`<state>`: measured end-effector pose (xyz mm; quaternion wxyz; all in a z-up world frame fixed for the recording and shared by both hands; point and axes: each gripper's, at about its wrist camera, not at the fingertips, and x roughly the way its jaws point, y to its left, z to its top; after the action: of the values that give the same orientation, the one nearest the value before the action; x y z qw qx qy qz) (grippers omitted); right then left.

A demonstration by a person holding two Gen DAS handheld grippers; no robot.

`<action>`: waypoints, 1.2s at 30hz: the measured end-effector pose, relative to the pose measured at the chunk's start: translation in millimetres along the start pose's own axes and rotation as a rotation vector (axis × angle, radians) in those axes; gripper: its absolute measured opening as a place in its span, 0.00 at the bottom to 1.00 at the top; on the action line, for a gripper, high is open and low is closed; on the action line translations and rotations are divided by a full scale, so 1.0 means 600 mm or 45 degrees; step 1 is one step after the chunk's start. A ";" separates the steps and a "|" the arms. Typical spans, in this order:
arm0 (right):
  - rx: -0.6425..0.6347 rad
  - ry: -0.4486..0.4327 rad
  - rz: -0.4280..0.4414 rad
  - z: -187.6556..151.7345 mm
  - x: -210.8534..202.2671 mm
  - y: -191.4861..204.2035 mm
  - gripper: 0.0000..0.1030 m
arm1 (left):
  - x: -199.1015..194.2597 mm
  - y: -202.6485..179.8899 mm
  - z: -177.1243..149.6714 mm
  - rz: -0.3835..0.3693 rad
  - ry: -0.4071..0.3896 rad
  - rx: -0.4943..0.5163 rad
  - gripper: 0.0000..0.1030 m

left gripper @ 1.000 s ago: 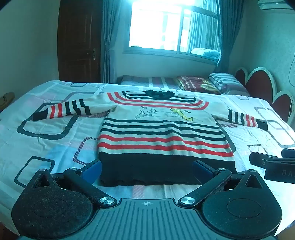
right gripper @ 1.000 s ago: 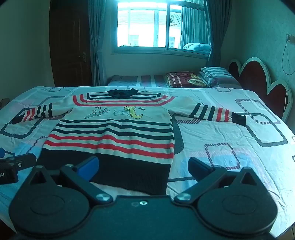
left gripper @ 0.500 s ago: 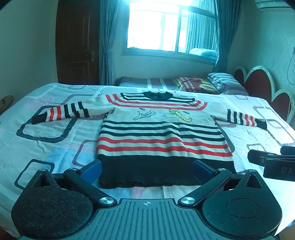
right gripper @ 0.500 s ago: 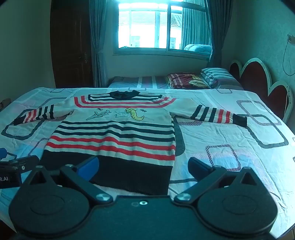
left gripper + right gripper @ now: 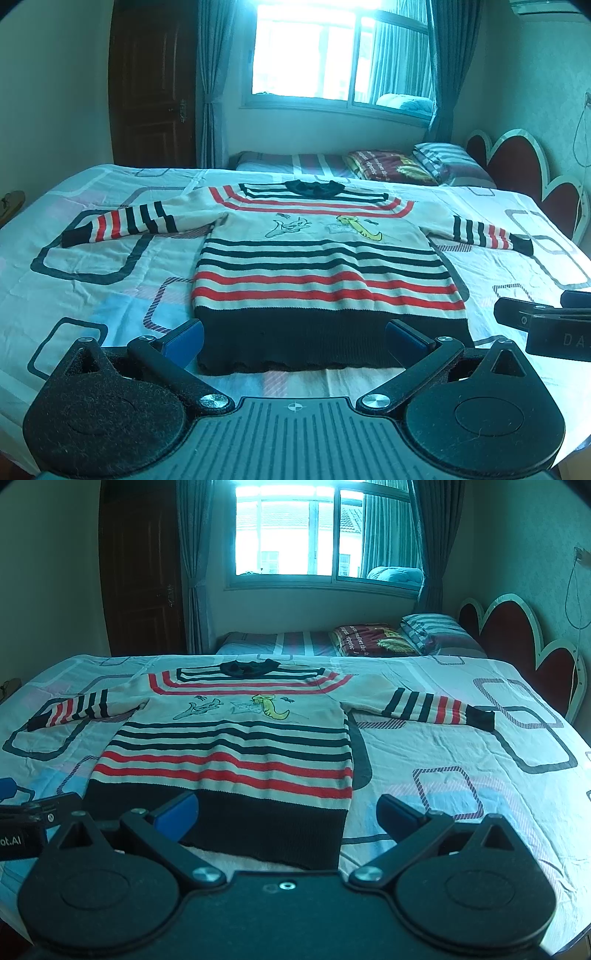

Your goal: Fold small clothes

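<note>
The left gripper (image 5: 293, 338) has its jaws spread wide, the two blue pads (image 5: 184, 338) standing apart on either side of the sweater's dark hem, and nothing is between them. It hovers at the near edge of the bed and does not touch the cloth, as far as the view shows. The right gripper (image 5: 288, 814) is likewise wide open and holds nothing; its left pad sits in front of the dark hem, its right pad over bare sheet just beside the sweater's right edge.

The striped sweater (image 5: 325, 266) lies flat and face up on the patterned bedsheet (image 5: 92, 295), collar away from the cameras, both sleeves stretched out to the sides, hem nearest the grippers. A cartoon print sits on its chest.

In the left wrist view the right gripper (image 5: 543, 323) shows only in part at the right border, with its lettering cut off. In the right wrist view the left gripper (image 5: 33, 812) is cut by the left border. The nearest strip of the hem is hidden behind each gripper's body. Pillows (image 5: 436, 633) lie beyond the bed, their print too small to read.
</note>
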<state>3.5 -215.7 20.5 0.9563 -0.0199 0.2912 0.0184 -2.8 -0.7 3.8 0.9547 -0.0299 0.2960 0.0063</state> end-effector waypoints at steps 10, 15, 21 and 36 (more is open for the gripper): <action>0.001 0.001 0.002 -0.001 0.002 0.002 1.00 | 0.001 0.000 0.000 0.000 -0.001 0.004 1.00; 0.005 0.002 0.000 -0.001 0.001 0.004 1.00 | 0.003 0.000 0.000 0.000 -0.002 0.006 1.00; 0.004 -0.003 0.005 0.001 0.001 0.006 1.00 | 0.003 0.002 0.001 0.000 -0.003 0.008 1.00; 0.008 -0.007 0.009 0.004 0.001 0.009 1.00 | 0.000 0.002 -0.003 0.005 -0.010 0.012 1.00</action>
<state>5.5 -210.3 22.1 0.9570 -0.0158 0.2887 0.0210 -3.7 0.2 2.0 0.9560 -0.0248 0.2921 0.0070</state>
